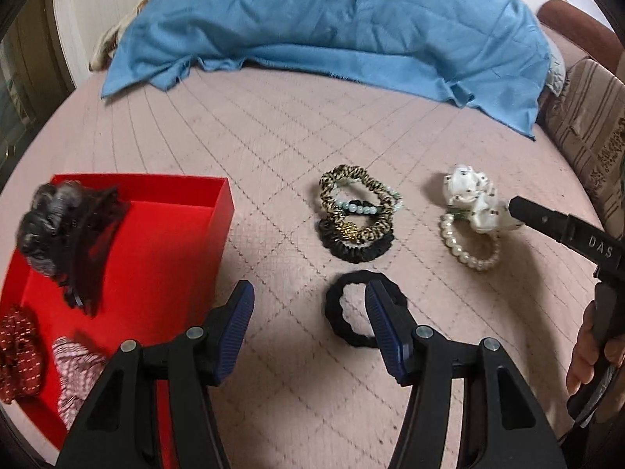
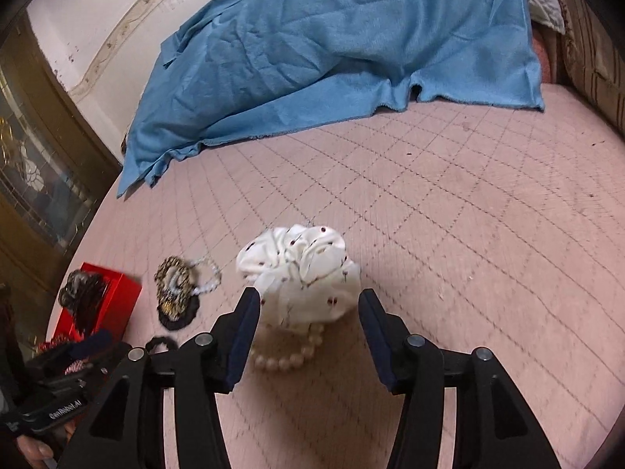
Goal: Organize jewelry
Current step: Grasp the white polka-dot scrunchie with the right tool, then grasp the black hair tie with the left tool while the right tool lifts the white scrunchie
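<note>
My left gripper (image 1: 310, 293) is open over the pink quilt, its right finger over a black hair tie (image 1: 365, 308). A red box (image 1: 183, 242) at the left holds a black claw clip (image 1: 78, 234), a red scrunchie (image 1: 17, 351) and a pink one (image 1: 76, 367). A pile of leopard and black scrunchies with a bead bracelet (image 1: 357, 215) lies in the middle. My right gripper (image 2: 308, 297) is open, its fingers on either side of a white scrunchie (image 2: 302, 277) lying on a pearl bracelet (image 2: 287, 355); they also show in the left wrist view (image 1: 470, 199).
A crumpled blue cloth (image 1: 332, 27) covers the far part of the bed. A patterned pillow (image 1: 590, 133) lies at the right edge. A dark wooden cabinet (image 2: 35, 164) stands beyond the bed's left side. The red box (image 2: 117, 293) and the pile (image 2: 175, 293) lie left of my right gripper.
</note>
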`<state>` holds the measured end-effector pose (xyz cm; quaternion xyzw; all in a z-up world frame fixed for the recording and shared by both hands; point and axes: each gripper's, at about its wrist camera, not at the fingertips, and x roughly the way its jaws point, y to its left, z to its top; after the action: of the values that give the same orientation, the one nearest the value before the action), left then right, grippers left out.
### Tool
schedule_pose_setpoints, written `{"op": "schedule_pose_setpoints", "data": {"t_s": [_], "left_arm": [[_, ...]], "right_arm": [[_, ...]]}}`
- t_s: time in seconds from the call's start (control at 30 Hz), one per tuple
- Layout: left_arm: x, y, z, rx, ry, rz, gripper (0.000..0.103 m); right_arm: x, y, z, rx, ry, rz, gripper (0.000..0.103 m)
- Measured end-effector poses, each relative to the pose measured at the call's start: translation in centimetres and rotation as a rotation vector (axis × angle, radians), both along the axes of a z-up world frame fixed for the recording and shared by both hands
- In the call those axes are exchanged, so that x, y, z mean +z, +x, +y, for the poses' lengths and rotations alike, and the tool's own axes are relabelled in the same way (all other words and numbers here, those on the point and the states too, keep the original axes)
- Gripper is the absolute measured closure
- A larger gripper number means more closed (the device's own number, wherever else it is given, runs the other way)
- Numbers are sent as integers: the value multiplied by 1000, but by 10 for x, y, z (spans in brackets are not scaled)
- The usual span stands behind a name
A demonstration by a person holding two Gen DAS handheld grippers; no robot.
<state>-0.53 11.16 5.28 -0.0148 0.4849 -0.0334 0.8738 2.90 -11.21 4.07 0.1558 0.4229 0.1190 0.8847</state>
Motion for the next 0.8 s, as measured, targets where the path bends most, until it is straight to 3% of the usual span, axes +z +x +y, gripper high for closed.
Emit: {"op": "schedule_pose_setpoints", "data": {"t_s": [0.33,0.43,0.47,0.5,0.53,0.63,0.8], "left_arm": [[-19,12,-12,-31,-16,36,46],[-23,10,-17,-29,16,26,54],[-24,8,-21,-30,43,18,67],[-23,8,-24,-30,60,14,75],[-23,7,-26,-33,71,9,92],[-19,5,-30,-39,53,15,94],[-6,-1,-31,-34,24,-6,94]], "right_arm": [[-19,28,-6,-19,59,32,46],[-22,29,-5,-16,71,34,46],[-23,29,-3,-11,71,34,46],[-22,30,-2,-7,71,31,51],[-22,31,0,2,73,30,62],[-20,30,3,19,84,32,82],[-12,25,5,26,111,24,90]]}}
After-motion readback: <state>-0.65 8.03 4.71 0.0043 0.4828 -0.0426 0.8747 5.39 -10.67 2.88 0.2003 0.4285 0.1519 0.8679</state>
